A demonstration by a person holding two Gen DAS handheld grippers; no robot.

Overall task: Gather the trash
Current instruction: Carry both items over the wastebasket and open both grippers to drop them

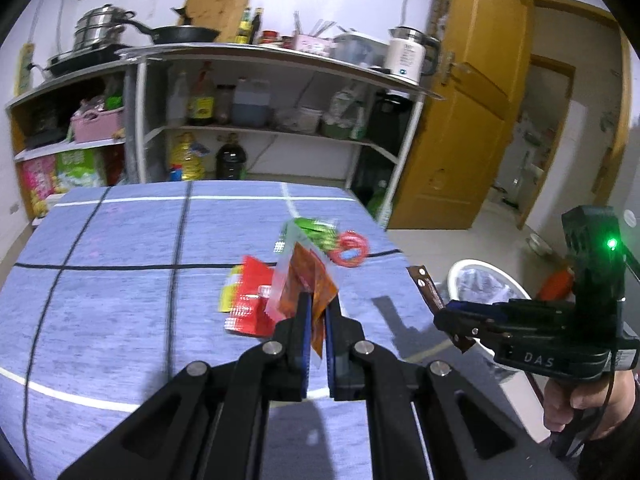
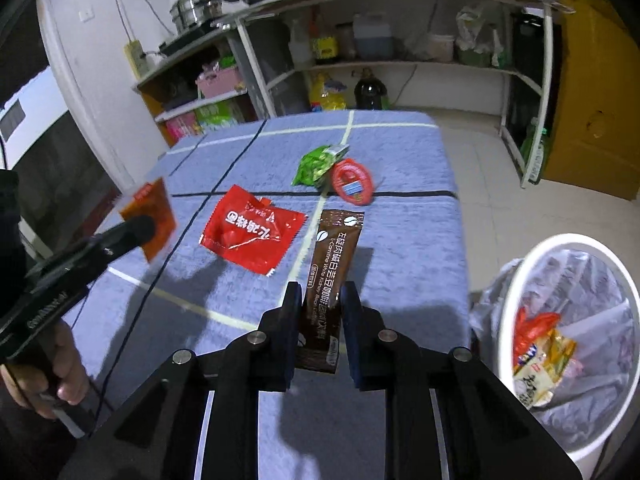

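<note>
My left gripper (image 1: 318, 304) tilts down over the worktop (image 1: 120, 300), jaws clamped on an orange sachet (image 1: 316, 280). At three o'clock, my right gripper (image 2: 322, 300) pinches a brown coffee stick (image 2: 330, 280).

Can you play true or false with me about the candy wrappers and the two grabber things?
1. The right gripper holds a brown coffee sachet. True.
2. The left gripper is empty. False: it is shut on an orange packet.
3. The white trash bin has nothing in it. False: wrappers already lie inside its plastic liner.
4. A red packet lies on the blue tablecloth. True.
5. The green packet is inside the bin. False: it lies on the cloth beside a red round wrapper.
</note>
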